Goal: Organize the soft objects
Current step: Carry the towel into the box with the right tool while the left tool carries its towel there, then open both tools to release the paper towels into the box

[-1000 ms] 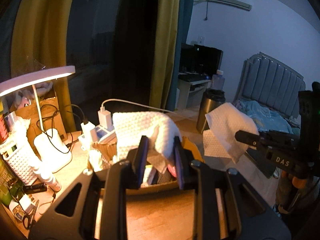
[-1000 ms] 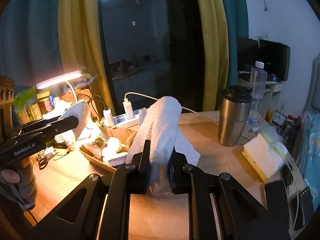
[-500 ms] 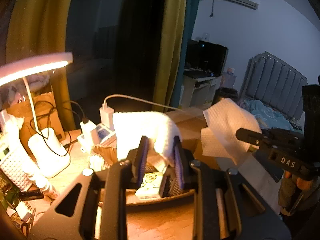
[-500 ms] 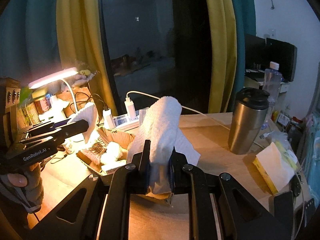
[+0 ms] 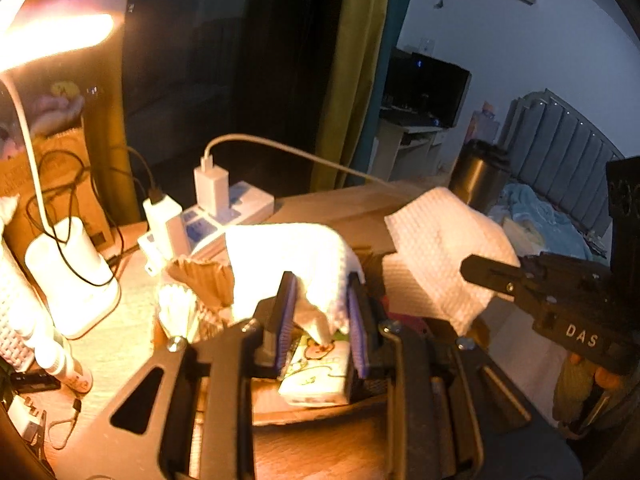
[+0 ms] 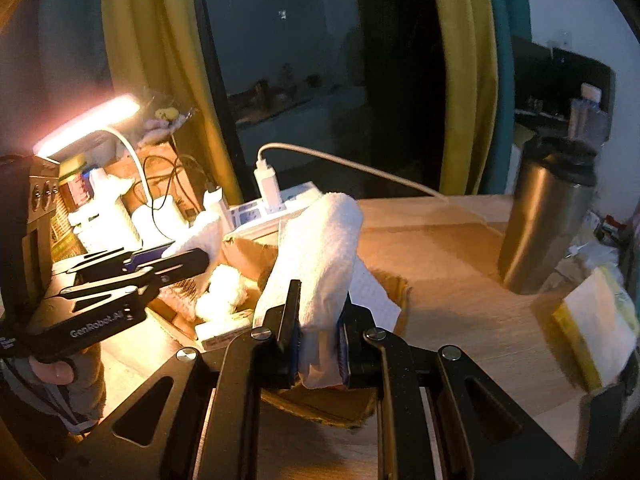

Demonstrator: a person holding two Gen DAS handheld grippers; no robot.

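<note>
Leftmost, a lit lamp [image 5: 52, 36] glows over a cluttered desk [image 6: 460, 280], its white base [image 5: 72, 280] wrapped by a black cord. Beside the base sits a power strip [image 5: 224, 208] with white chargers plugged in, one trailing a pale cable [image 5: 300, 152] toward the right.

Next comes a shallow cardboard box [image 6: 392, 292] on the desk, holding a mix of small things: fluffy white lumps [image 6: 224, 292] and a printed white packet [image 5: 316, 376] among them.

Over this box the left gripper [image 5: 322, 312] holds one end of a white waffle-weave cloth [image 5: 296, 264]; its jaws stand fairly narrow, pinching a fold of fabric between the blue pads [image 5: 286, 320]. In the right wrist view the same gripper [image 6: 188, 256] appears at the left, closed on that cloth end [image 6: 200, 236], with the person's hand [image 6: 56, 372] on its handle.

Further right, the right gripper [image 6: 318, 344] clamps the other end of the cloth [image 6: 320, 264], which rises as a thick rolled bundle from between narrow jaws, also above the box. From the left wrist view this gripper [image 5: 480, 276] reaches in from the right, the cloth [image 5: 444, 252] draped over its tip.

Beyond, a steel tumbler [image 6: 544, 224] stands upright on the desk, well apart from the box. Nearest the right edge lies a yellow-edged tissue pack [image 6: 592, 332]. Behind are yellow curtains [image 6: 460, 72], a dark window [image 6: 320, 60], and a padded grey headboard [image 5: 560, 148].
</note>
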